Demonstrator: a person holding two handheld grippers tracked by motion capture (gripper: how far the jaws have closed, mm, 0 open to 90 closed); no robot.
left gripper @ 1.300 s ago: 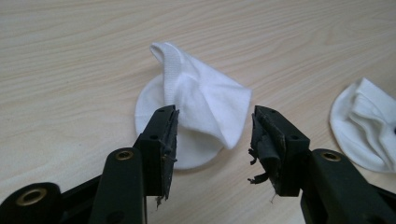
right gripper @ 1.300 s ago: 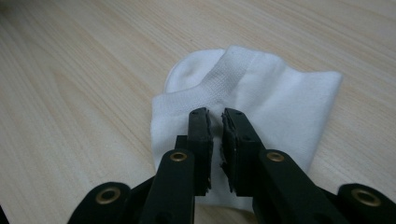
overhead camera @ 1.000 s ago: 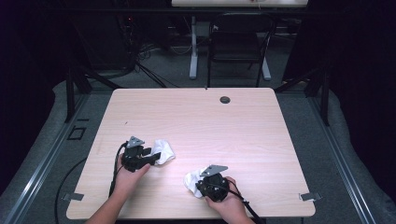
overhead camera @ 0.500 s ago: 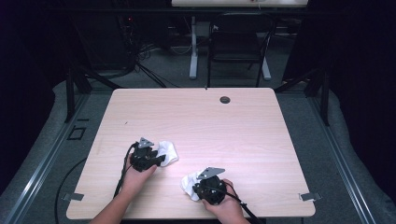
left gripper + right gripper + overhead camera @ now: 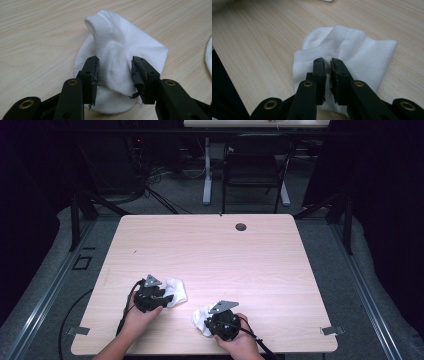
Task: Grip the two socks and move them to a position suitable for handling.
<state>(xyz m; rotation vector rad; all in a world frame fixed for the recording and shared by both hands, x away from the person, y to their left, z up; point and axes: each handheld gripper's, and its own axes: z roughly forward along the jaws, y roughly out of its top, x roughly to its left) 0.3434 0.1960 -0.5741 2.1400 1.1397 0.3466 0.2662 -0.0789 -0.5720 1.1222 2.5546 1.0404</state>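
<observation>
Two white ankle socks lie on the light wooden table [image 5: 225, 250]. The left sock [image 5: 176, 292] [image 5: 117, 42] is bunched, its ribbed cuff standing up. My left gripper [image 5: 164, 296] [image 5: 114, 72] holds a thick fold of it, the jaws pressing on both sides. The right sock [image 5: 200, 316] [image 5: 362, 52] lies flatter near the front edge. My right gripper [image 5: 207, 320] [image 5: 327, 67] presses down on it just behind the cuff, its jaws almost together and pinching a thin bit of fabric. A hand grips each tool from below.
A dark round grommet [image 5: 241, 226] sits near the table's far edge. A black chair [image 5: 255, 165] and desk legs stand beyond it on the floor. The table's front edge runs close behind the right gripper. The right sock's edge [image 5: 208, 57] peeks in beside the left one.
The left gripper and its sock have slid a little toward the front edge. The right gripper has shifted slightly left onto its sock.
</observation>
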